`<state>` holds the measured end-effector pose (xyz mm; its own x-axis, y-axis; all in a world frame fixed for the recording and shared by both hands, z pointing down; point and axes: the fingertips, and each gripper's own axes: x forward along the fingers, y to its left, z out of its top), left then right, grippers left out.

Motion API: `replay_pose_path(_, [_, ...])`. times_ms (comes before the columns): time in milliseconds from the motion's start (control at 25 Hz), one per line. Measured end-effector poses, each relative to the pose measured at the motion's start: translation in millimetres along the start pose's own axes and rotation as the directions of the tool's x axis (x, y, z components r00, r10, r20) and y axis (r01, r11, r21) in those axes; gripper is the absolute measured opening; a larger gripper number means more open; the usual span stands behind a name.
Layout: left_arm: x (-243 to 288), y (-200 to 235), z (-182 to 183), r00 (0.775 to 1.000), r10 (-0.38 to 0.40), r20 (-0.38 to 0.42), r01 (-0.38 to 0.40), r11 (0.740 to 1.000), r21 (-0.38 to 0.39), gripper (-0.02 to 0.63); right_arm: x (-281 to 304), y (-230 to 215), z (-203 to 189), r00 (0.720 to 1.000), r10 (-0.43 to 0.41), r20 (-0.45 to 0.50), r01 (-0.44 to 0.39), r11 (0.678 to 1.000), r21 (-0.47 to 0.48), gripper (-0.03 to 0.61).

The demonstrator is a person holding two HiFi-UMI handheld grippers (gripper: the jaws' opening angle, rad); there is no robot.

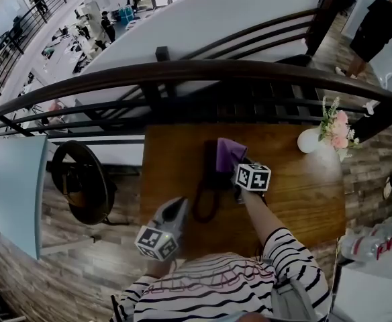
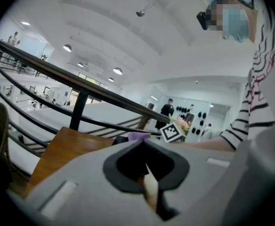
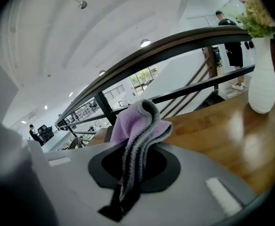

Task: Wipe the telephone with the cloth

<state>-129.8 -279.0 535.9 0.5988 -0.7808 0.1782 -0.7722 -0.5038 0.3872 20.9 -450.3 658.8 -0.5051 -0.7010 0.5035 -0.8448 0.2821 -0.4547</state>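
Note:
On the wooden table (image 1: 297, 200) lies a dark telephone (image 1: 208, 173) with its cord looped toward me (image 1: 205, 212). My right gripper (image 1: 239, 170) is shut on a purple cloth (image 1: 228, 154), which it holds on the telephone's far right part. In the right gripper view the cloth (image 3: 138, 124) sticks up out of the shut jaws (image 3: 128, 182). My left gripper (image 1: 181, 205) hovers at the table's near left, just left of the cord, its jaws (image 2: 149, 187) shut with nothing in them. From there the cloth (image 2: 138, 136) shows far ahead.
A white vase with pink flowers (image 1: 311, 139) stands at the table's far right corner, also in the right gripper view (image 3: 262, 79). A dark railing (image 1: 203, 72) curves behind the table. A round dark chair (image 1: 82, 180) sits to the left. A person stands far off (image 1: 377, 25).

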Motion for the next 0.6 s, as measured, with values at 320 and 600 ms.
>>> replay_pose_path(320, [6.8,-2.7,-1.5,1.000,-0.026,-0.009,0.026,1.000,0.002,0.002,-22.6,-44.6,1.3,0.995,-0.104,0.016,0.103,0.994,0.018,0.036])
replay_pose_path(600, [1.3,-4.7,1.1,1.000,-0.015,0.003,0.015,1.000,0.005,0.002,-45.4,-12.5,7.2,0.996,-0.026,0.090,0.025,1.000,0.016,0.036])
